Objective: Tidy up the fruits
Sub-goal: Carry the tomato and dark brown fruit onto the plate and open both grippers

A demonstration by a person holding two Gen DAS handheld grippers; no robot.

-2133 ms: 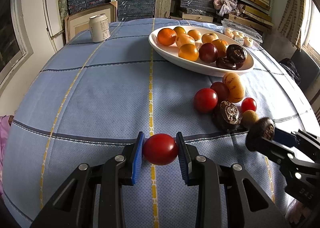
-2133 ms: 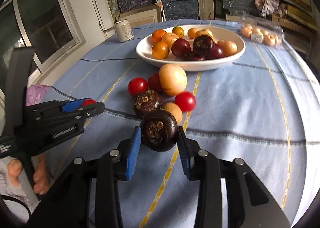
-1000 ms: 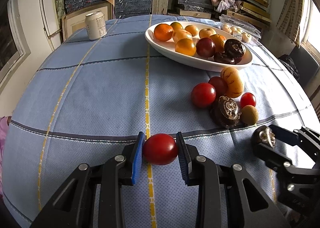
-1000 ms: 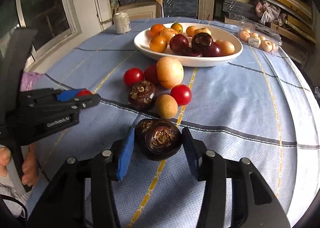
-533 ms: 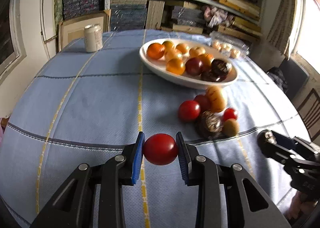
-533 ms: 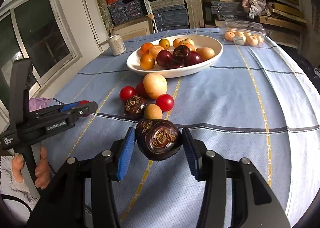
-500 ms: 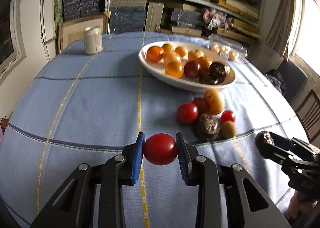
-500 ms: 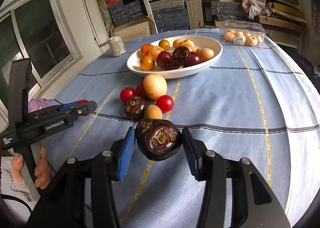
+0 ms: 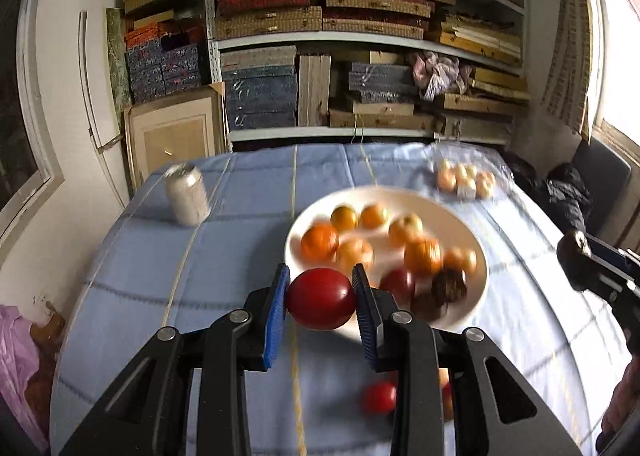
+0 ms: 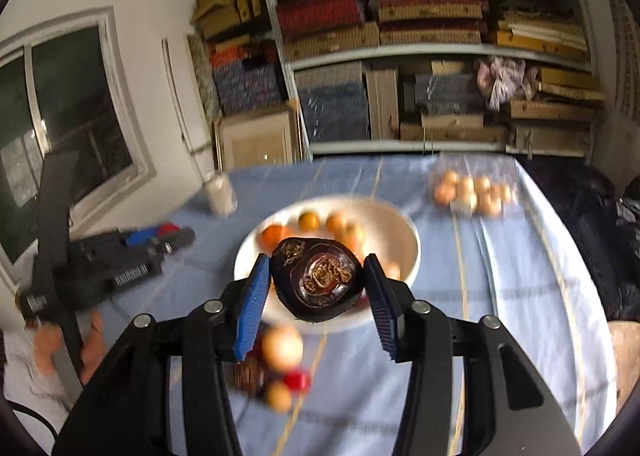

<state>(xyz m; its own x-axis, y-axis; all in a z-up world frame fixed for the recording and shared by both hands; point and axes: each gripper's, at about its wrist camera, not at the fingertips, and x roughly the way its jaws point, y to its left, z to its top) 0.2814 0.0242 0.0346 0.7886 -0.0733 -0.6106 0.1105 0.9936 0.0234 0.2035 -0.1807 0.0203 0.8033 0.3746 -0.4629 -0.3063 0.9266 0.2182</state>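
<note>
My left gripper [image 9: 320,298] is shut on a red tomato [image 9: 321,298] and holds it in the air by the near rim of the white bowl [image 9: 478,252]. The bowl holds several orange and dark fruits. My right gripper [image 10: 316,282] is shut on a dark purple fruit [image 10: 318,284] and holds it above the near rim of the same bowl [image 10: 408,236]. It also shows at the right edge of the left wrist view [image 9: 576,260]. Loose fruits lie on the cloth below: a red tomato [image 9: 379,396], a pale round fruit [image 10: 282,344], and small ones [image 10: 296,380].
A drink can [image 9: 187,195] stands at the far left of the blue tablecloth [image 9: 140,256]. A clear pack of small pale fruits [image 9: 464,177] lies beyond the bowl. Loaded shelves [image 9: 360,35] stand behind the table. A dark chair [image 9: 600,175] stands at the right.
Both grippers have risen and moved forward towards the bowl, each still holding its fruit. The loose fruits now lie below and behind the fingertips. The view is blurred by motion.
</note>
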